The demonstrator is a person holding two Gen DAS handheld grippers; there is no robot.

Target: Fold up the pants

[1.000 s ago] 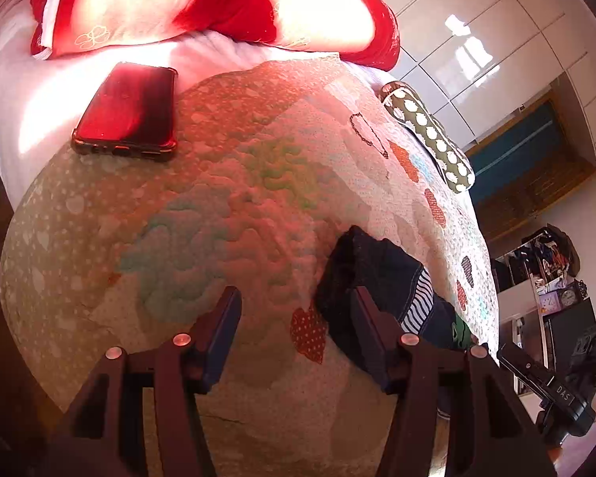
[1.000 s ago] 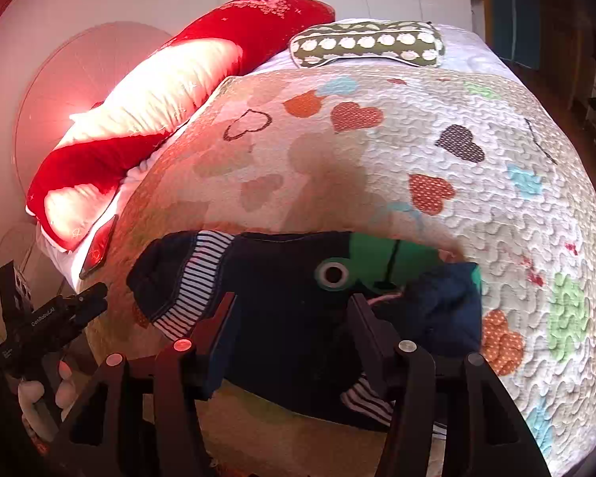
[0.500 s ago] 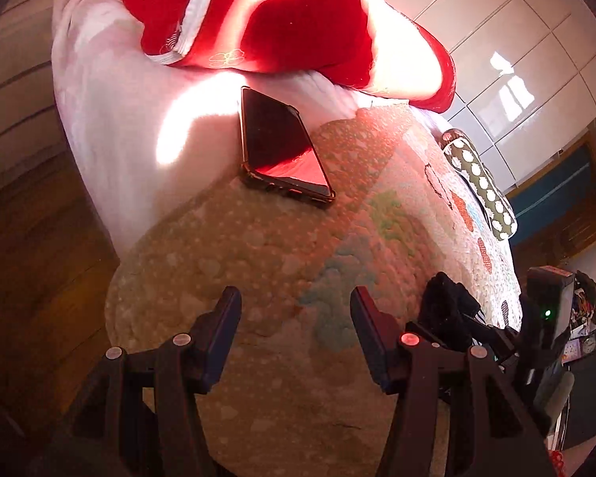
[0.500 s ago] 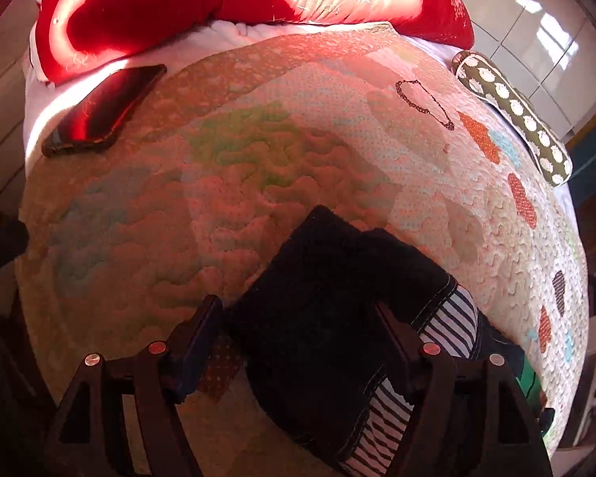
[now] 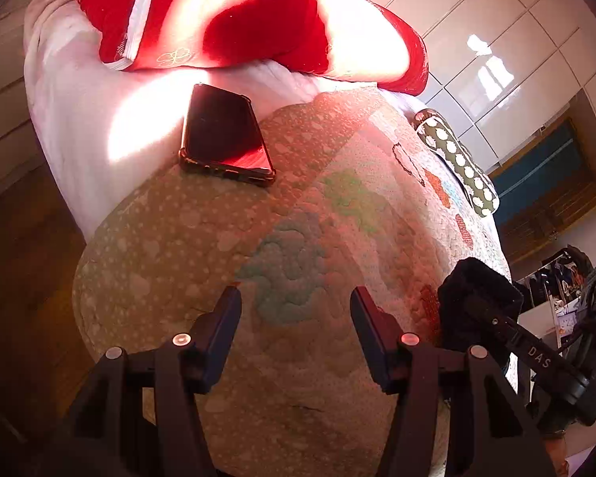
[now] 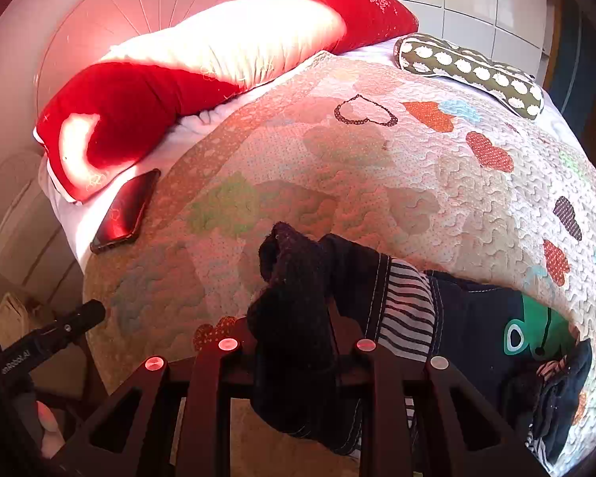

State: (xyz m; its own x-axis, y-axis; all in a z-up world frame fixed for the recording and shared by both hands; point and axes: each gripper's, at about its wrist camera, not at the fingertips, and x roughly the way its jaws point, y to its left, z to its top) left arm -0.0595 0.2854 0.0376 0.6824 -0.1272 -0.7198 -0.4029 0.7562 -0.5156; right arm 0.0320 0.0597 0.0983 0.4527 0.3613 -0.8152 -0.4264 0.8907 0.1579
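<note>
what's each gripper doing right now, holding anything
left gripper: open, nothing between its jaws.
right gripper: jaws closing on the pants, dark cuff bunched between them.

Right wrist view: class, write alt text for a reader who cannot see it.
The right gripper is closing on a bunched dark end of the pants, which trail right across a heart-patterned quilt. A phone lies near a red pillow at left.

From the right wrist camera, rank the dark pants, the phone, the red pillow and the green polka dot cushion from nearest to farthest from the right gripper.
1. Dark pants: between the closing jaws of the right gripper.
2. Phone: left, on the quilt's edge.
3. Red pillow: behind the phone, far left.
4. Green polka dot cushion: far right.
</note>
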